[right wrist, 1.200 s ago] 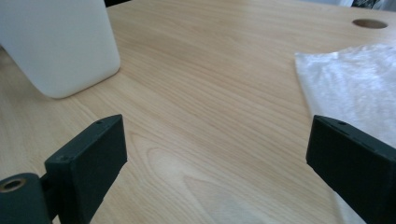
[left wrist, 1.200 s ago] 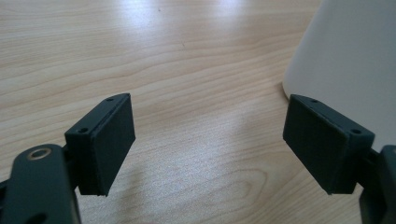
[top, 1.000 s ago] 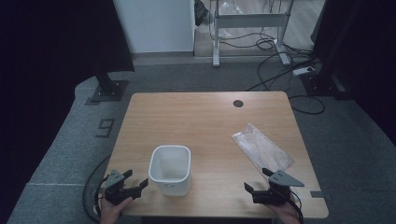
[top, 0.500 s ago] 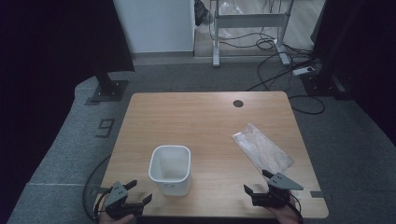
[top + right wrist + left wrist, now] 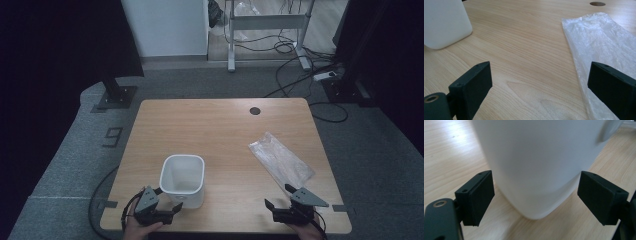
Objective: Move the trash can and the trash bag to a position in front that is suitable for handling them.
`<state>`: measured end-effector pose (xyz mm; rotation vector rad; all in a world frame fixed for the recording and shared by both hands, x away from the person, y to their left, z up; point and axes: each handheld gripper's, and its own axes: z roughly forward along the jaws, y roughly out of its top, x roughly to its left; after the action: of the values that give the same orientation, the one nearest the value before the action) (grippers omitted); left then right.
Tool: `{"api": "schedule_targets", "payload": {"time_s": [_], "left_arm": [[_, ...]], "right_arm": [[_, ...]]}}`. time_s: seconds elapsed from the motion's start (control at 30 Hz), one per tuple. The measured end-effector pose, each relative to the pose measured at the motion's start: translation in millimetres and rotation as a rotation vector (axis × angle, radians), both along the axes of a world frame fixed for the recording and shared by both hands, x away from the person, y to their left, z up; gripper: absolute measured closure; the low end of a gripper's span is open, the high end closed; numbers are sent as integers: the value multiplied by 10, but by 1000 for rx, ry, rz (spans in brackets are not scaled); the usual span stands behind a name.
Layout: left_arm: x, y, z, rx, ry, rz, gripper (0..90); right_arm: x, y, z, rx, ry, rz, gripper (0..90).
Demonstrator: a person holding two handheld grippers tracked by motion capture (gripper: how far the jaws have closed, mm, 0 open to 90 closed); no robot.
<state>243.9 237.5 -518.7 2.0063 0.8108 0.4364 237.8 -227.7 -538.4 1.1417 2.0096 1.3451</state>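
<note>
A white, empty plastic bin [image 5: 182, 180] stands upright on the wooden table [image 5: 220, 125], near its front edge. My left gripper [image 5: 169, 198] is open at the bin's front left corner. In the left gripper view the bin's rounded corner [image 5: 536, 157] sits between the two spread jaws of that gripper [image 5: 540, 200], with a gap on each side. A clear plastic bag [image 5: 281, 160] lies flat at the right. My right gripper [image 5: 278, 196] is open just in front of the bag's near end. In the right gripper view [image 5: 539, 85] the bag [image 5: 599, 45] lies by the right jaw and the bin [image 5: 444, 22] stands far left.
A round cable hole [image 5: 255, 110] is set in the table's far side, also in the right gripper view [image 5: 597, 3]. Around the table lies grey carpet, with a metal frame [image 5: 265, 22] and cables on the floor behind it.
My left gripper has moved right and forward along the front edge, up to the bin's corner. The right gripper, the bin and the bag have stayed where they were.
</note>
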Motion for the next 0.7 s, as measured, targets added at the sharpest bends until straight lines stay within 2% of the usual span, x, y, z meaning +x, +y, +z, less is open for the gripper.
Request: {"api": "schedule_targets", "payload": {"time_s": [0.23,0.47,0.7], "left_arm": [[147,-206,7,2,-1,-29,144],[337,-461,57,-23,-1,-55,146],[445,-623,56,-31,-1,-67,147]], "right_arm": [[-20,-32,-4,6,2,-14,57],[-46,-79,16,15,-2,-24,58],[-41,-94,8,21,1,-30,60]]}}
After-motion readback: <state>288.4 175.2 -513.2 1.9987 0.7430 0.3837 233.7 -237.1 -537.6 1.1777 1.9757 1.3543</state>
